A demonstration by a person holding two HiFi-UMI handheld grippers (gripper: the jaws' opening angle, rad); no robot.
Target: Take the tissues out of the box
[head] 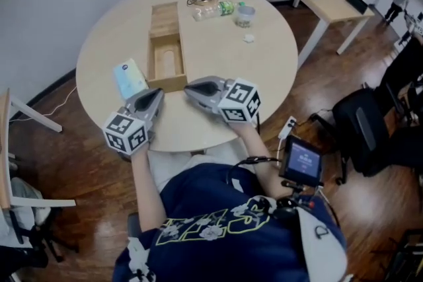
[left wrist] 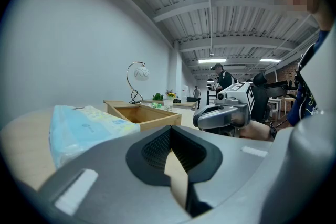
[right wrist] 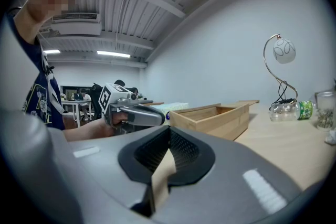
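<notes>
**Left gripper** (head: 158, 93): held low over the near edge of the round table (head: 264, 76), pointed almost level and angled inward toward the near end of the wooden box (head: 166, 83). The jaws are clenched together with nothing caught between them, as is seen in the left gripper view (left wrist: 176, 138). The forearm behind it is bare.

**Right gripper** (head: 189, 86): posed as a mirror of the left, with its tip just beside the box's near right corner. The jaws are likewise pressed closed on nothing (right wrist: 168, 153).

**Tissue pack** (head: 130, 78): a pale blue soft pack, laid flat on the table just left of the box and outside it. Its print is too small to be read.

**Wooden box**: open on top, and no tissues are seen in it.

**Markings**: black-and-white square patterns are carried on each marker cube (head: 125, 132). A green label is shown on the bottle (head: 218, 8), but its writing cannot be read.
</notes>
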